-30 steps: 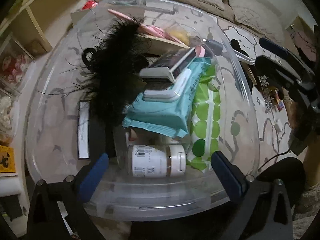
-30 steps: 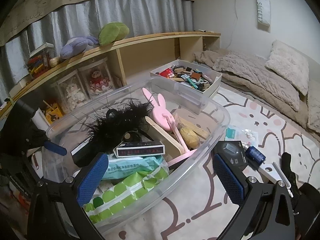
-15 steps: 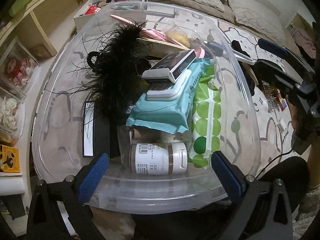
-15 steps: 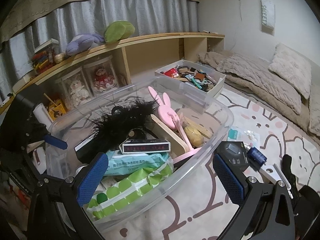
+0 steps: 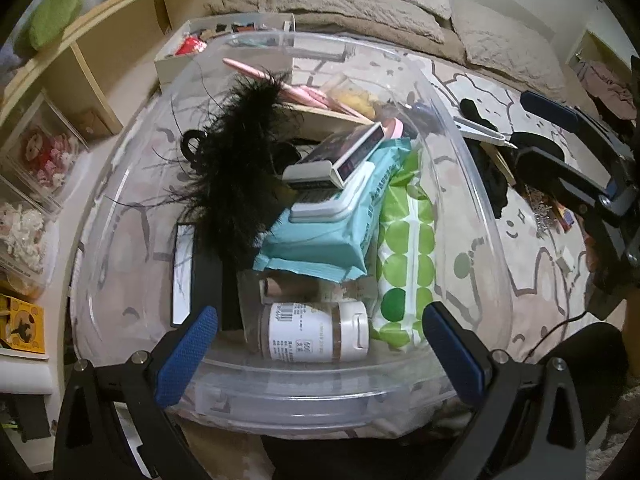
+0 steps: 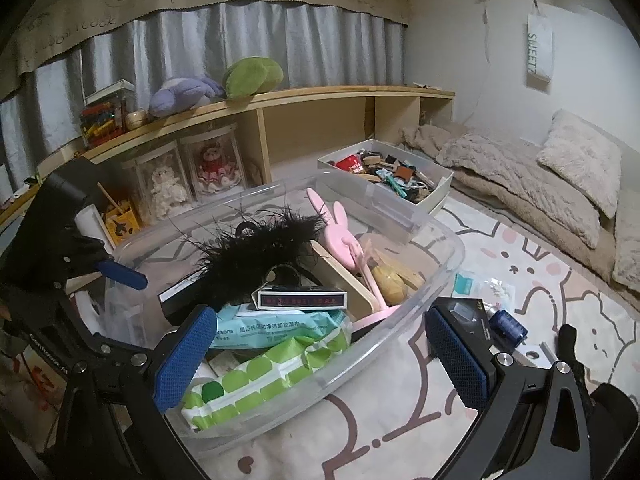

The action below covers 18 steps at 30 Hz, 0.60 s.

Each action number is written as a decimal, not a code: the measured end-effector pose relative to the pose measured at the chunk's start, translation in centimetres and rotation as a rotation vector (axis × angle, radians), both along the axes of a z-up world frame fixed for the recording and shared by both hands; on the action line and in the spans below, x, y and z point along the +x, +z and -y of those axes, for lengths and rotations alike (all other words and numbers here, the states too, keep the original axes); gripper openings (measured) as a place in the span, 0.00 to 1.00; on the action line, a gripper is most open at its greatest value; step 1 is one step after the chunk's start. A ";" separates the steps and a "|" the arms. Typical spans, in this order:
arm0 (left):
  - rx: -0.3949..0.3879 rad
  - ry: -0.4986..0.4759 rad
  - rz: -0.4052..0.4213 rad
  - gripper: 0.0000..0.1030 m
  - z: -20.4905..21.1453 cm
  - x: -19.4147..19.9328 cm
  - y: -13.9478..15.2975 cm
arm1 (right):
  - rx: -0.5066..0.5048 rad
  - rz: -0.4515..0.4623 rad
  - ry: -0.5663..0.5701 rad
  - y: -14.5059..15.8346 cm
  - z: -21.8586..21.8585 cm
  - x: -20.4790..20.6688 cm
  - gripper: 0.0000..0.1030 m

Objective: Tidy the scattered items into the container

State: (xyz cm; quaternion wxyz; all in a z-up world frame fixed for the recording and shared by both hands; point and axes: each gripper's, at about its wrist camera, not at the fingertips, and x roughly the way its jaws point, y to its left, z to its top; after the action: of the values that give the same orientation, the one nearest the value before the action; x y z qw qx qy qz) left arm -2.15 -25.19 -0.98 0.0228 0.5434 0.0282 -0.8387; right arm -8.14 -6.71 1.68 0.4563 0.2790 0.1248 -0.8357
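Left wrist view: the left gripper [image 5: 316, 350] is spread and empty, the clear container [image 5: 472, 184] straight ahead of its fingers, already heaped.

Right wrist view: the right gripper [image 6: 320, 352] is likewise released — between pickups, I judge. Next calls for the black box [image 6: 466, 314], just beyond its right finger.

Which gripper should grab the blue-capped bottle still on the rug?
Right, probably. The right gripper is open, and the bottle lies on the rug just beyond its right finger, outside the bin. The left gripper, also open, faces the bin's far end.
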 end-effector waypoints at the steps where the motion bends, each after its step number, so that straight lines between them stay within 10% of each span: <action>1: -0.011 0.001 -0.009 1.00 -0.1 0.1 0.1 | 0.003 -0.001 0.000 0.0 -0.1 0.0 1.00; 18: -0.037 0.038 -0.208 1.00 -2.6 2.9 2.3 | -0.002 -0.095 -0.028 2.0 -3.1 3.9 1.00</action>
State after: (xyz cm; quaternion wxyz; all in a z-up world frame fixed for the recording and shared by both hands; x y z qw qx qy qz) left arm 0.75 -22.58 1.28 0.0457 0.4523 0.0254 -0.8904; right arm -4.21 -3.62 3.63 0.4383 0.2401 0.1414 -0.8546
